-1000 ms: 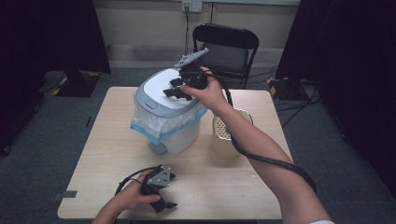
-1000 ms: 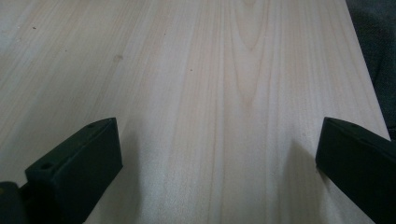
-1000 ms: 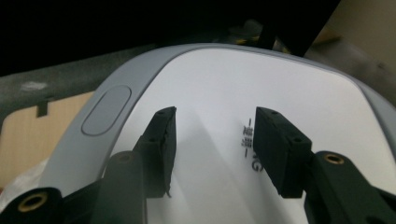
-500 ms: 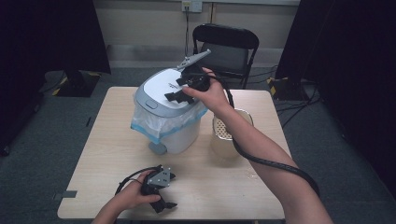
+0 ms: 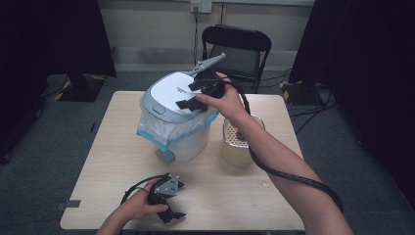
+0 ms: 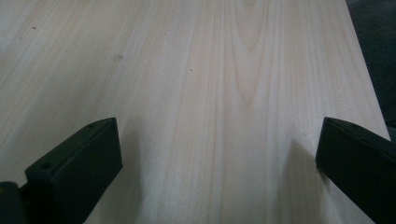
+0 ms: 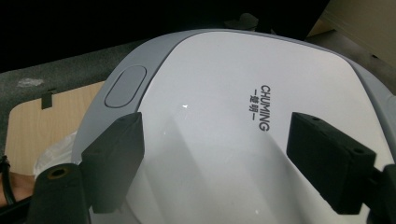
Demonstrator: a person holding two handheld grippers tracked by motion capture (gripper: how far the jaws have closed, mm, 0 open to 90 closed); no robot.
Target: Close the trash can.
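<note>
The right gripper (image 5: 192, 96), jaws just opening and holding nothing, hovers over the closed bin lid (image 5: 172, 94); the left gripper (image 5: 177, 201) rests wide open on the table (image 5: 117, 147).

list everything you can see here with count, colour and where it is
bin: 1, white body, middle of the table, toward its far side
bin lid: 1, white top with grey rim and grey oval button, closed on the bin
bin liner: 1, clear with blue edge, folded out under the lid
container: 1, translucent, with pale contents, right of the bin
table: 1, light wood
folding chair: 1, black, behind the table
cables: several, black, on the grey floor beyond the table
left gripper: 1, black, jaws open, resting on the table near its front edge
right gripper: 1, black, over the bin lid, jaws just been opening, nothing between them
person's forearms: 2, entering from the bottom
</note>
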